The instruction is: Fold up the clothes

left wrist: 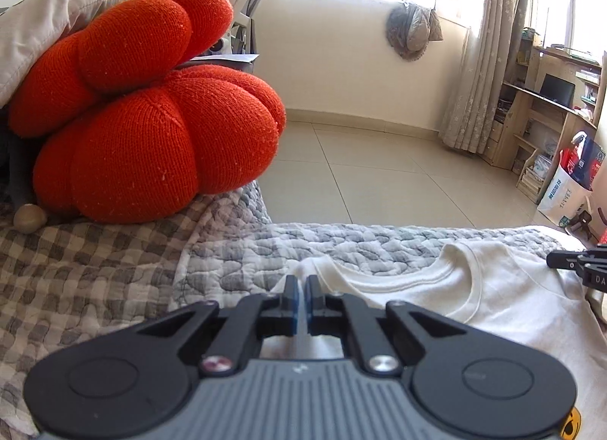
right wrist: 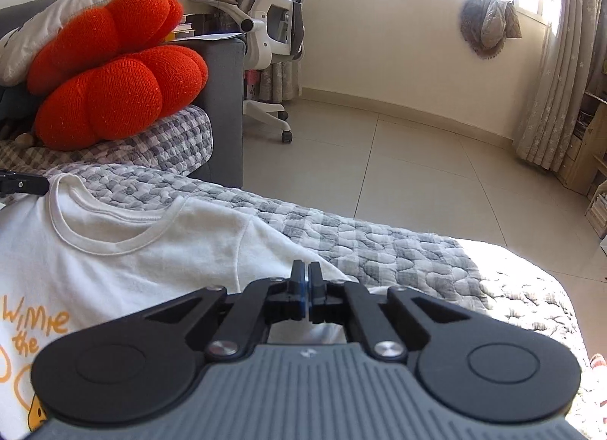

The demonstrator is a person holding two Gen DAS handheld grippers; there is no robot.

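On the quilted sofa cover point(left wrist: 246, 246), white T-shirt point(left wrist: 512, 295) spread, both tools point(left wrist: 302, 280) point(right wrist: 306, 267) clenched, empty.

We count one white T-shirt point(right wrist: 114, 261), one grey checked quilt point(right wrist: 398, 250) under it, one orange knitted cushion point(left wrist: 151, 106), one pale pillow point(left wrist: 49, 18) behind it. We see two grippers: left gripper point(left wrist: 302, 282), right gripper point(right wrist: 305, 269). One office chair point(right wrist: 277, 22), one hat on the wall point(right wrist: 487, 28), one paper bag point(left wrist: 569, 189).
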